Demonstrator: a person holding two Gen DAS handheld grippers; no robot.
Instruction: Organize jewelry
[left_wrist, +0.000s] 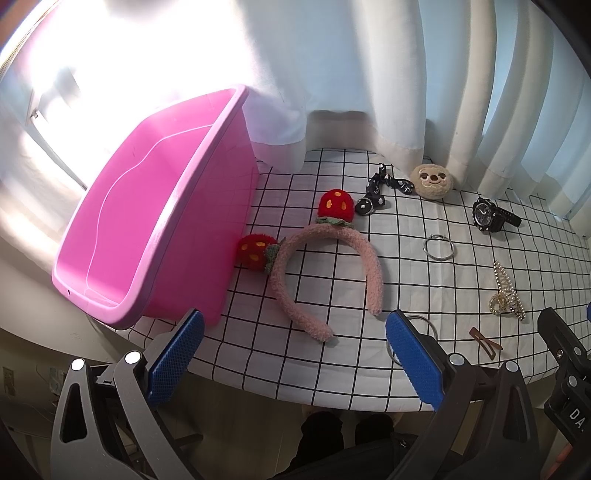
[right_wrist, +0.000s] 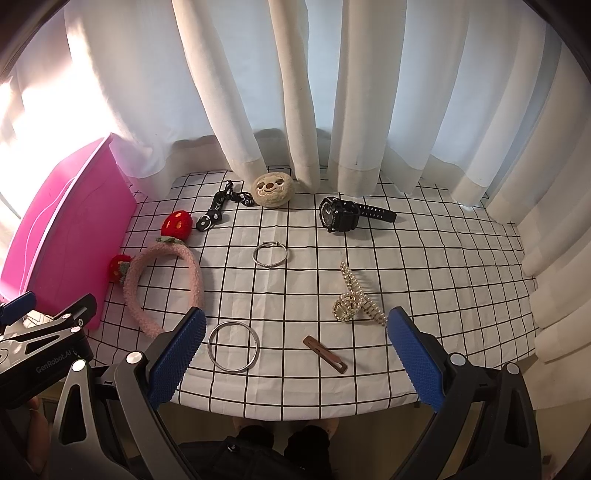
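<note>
On the checked cloth (right_wrist: 424, 266) all 8 pieces lie outside the empty pink bin (left_wrist: 155, 236), with left gripper (left_wrist: 293, 354) and right gripper (right_wrist: 295, 350) both spread apart, nothing held.

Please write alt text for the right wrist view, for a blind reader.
The open right gripper hovers over a checked tablecloth with a metal ring, brown hair clip, pearl claw clip, black watch and pink headband.

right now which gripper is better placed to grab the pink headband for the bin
Left. The left gripper is open with the pink headband lying just ahead between its fingers, and the pink bin sits beside it. The right gripper faces the large ring instead.
</note>
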